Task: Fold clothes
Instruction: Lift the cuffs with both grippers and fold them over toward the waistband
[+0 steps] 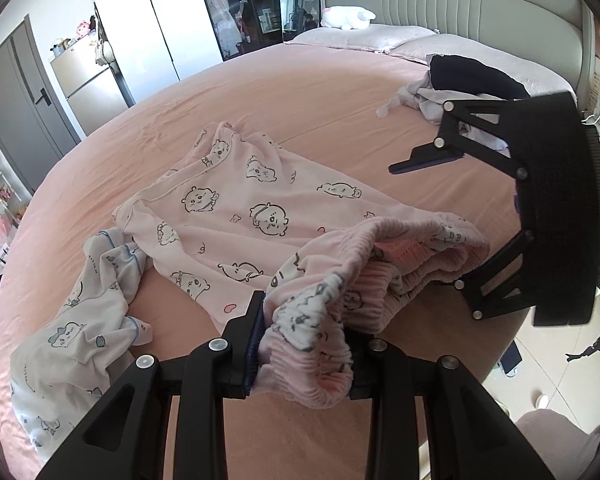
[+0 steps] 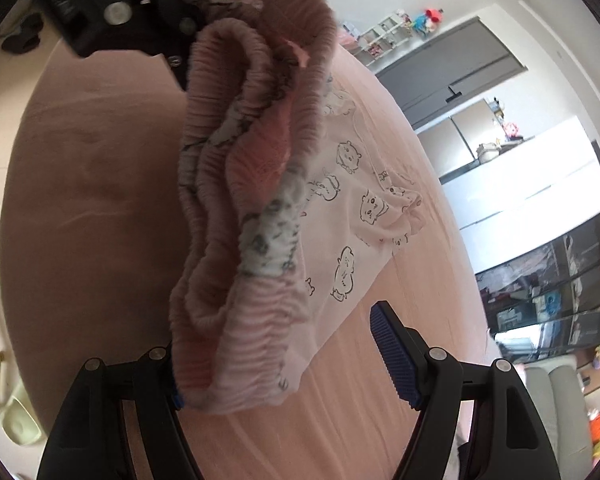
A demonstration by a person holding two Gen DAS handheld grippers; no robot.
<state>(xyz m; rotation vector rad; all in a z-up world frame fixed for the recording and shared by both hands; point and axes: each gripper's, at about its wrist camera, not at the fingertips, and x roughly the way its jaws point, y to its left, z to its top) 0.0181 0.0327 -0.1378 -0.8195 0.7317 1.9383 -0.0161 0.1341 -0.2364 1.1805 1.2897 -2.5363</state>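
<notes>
Pink pyjama trousers (image 1: 236, 208) with cartoon bear prints lie spread on the pink bed sheet (image 1: 300, 92). My left gripper (image 1: 304, 356) is shut on their bunched elastic waistband (image 1: 332, 320) and lifts it off the bed. My right gripper (image 2: 288, 364) is open, its jaws wide around the other end of the waistband (image 2: 236, 184), which drapes over its left finger; it also shows in the left wrist view (image 1: 452, 216). The trouser legs (image 2: 364, 216) trail away across the sheet.
A white pyjama top (image 1: 76, 328) with blue trim lies crumpled left of the trousers. A pile of dark and white clothes (image 1: 456, 80) sits near the pillows (image 1: 360, 38) and headboard. Wardrobes and a grey door (image 1: 16, 92) stand beyond the bed.
</notes>
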